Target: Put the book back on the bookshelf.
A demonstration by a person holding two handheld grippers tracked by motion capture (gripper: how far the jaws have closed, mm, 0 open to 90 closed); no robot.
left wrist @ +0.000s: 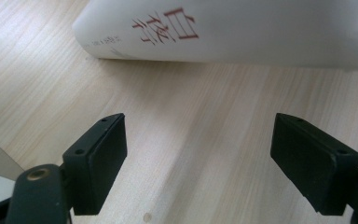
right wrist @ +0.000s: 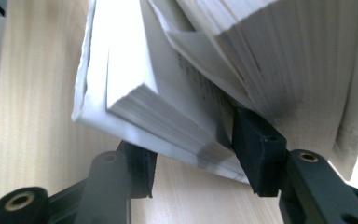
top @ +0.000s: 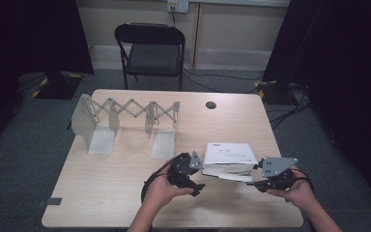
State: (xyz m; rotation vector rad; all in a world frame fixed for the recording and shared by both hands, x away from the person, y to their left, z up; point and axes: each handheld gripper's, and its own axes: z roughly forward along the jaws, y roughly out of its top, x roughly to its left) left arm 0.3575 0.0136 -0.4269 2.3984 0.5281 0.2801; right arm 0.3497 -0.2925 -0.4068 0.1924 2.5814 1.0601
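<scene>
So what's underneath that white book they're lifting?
Under the raised near edge of the white book lies bare wooden table. One of the right gripper's fingers reaches beneath the lower pages. The book's far part covers whatever lies under it.

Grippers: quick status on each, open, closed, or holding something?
Left gripper: open, nothing between its jaws, just short of the white book.
Right gripper: closed on part of the book's pages at the open edge, one jaw wedged in among them.
</scene>
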